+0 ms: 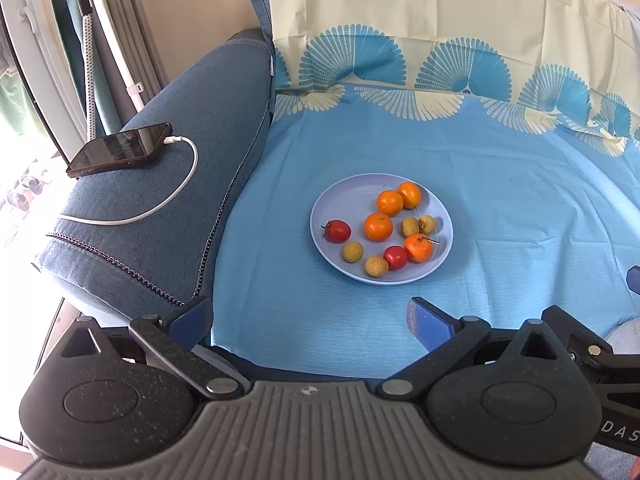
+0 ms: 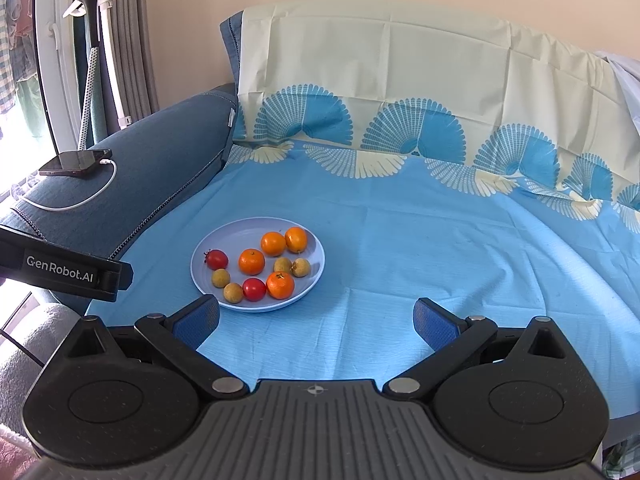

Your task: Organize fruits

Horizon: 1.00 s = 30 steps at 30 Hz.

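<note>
Pale-blue plate lay on the light-blue cloth covering the sofa seat, well apart from both grippers. On it sat 4 oranges, 2 red tomatoes and 4 small tan fruits that looked like longans.

Seen from the left wrist: 2 oranges touched each other near the plate's 12 o'clock edge, a 3rd orange lay at the centre, and the 4th orange sat toward 4 o'clock, touching a tomato. The other tomato lay alone at 9 o'clock. A pair of longans rested toward 3 o'clock; 2 single longans lay along the 6 to 7 o'clock rim.

Left gripper hovered above the cloth at the plate's 6 o'clock side, its blue-padded jaws spread wide and holding nothing. Right gripper stood likewise, jaws wide apart and empty, with the plate just beyond its left fingertip in the right wrist view.

Dark-blue armrest ran off at the plate's 9 o'clock; a phone lay on top of it with a white cable plugged in. A cream cloth with blue fan motifs draped the backrest at 12 o'clock.
</note>
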### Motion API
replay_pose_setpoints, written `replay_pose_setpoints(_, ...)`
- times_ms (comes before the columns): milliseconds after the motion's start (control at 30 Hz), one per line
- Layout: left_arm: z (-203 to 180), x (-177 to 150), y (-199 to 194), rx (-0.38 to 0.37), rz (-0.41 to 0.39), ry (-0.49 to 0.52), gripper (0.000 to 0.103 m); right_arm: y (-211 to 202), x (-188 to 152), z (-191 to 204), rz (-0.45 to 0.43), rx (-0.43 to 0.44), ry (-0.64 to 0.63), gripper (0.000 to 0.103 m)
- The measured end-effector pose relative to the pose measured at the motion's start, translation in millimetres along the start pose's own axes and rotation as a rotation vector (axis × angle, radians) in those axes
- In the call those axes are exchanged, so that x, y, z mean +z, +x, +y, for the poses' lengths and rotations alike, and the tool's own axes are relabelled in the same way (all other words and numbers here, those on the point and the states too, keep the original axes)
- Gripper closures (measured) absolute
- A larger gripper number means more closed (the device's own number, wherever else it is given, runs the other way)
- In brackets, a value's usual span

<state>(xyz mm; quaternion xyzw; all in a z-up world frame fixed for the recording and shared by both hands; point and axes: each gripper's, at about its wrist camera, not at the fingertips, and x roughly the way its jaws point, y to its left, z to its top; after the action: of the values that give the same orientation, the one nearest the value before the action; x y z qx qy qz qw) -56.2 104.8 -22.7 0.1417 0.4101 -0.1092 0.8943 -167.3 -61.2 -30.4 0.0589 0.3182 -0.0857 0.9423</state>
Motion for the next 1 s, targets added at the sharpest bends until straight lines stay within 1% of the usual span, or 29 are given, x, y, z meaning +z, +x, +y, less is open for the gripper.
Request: replay_pose_setpoints(1000, -2.5, 0.1, -1.1, -0.001, 0.006, -0.001, 0.0, -0.4, 0.1, -0.9, -0.004, 0.006, -0.013, 0.001)
